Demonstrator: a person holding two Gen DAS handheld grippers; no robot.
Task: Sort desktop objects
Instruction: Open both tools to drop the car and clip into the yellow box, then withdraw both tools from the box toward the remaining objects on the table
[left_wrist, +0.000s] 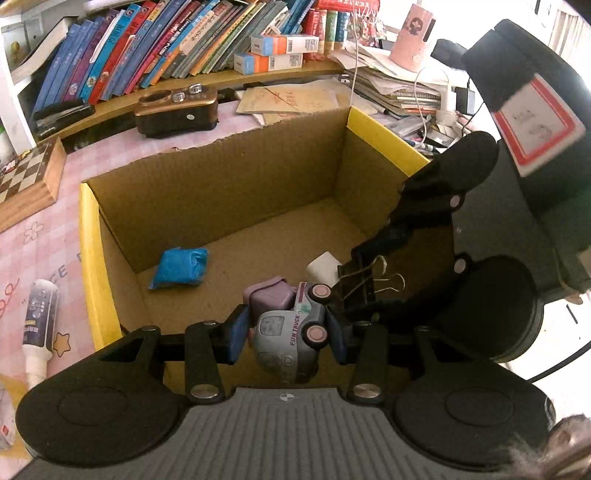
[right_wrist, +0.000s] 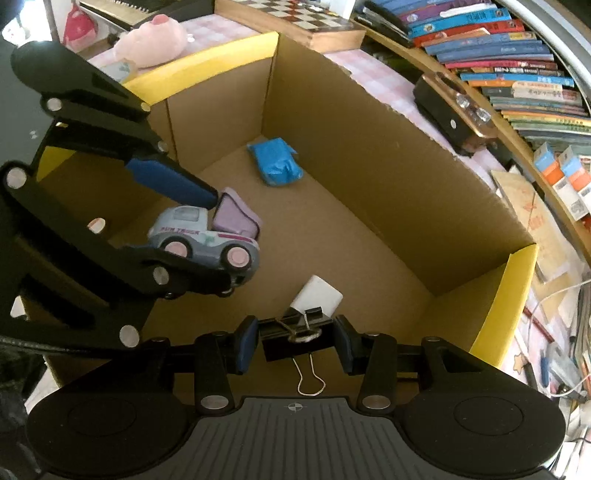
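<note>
Here left gripper (left_wrist: 286, 338) clamps a toy truck (left_wrist: 286, 334) over the open cardboard box (left_wrist: 88, 251); right gripper (right_wrist: 295, 341) clamps a black binder clip (right_wrist: 295, 338) beside it; blue packet (left_wrist: 180, 267), white block (right_wrist: 318, 295) lie inside.

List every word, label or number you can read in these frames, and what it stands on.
"FUN TRUCK": side of the toy truck, in both views.
Book spines, orange-blue cartons, red-bordered label, tube: too small or blurred to read.
</note>
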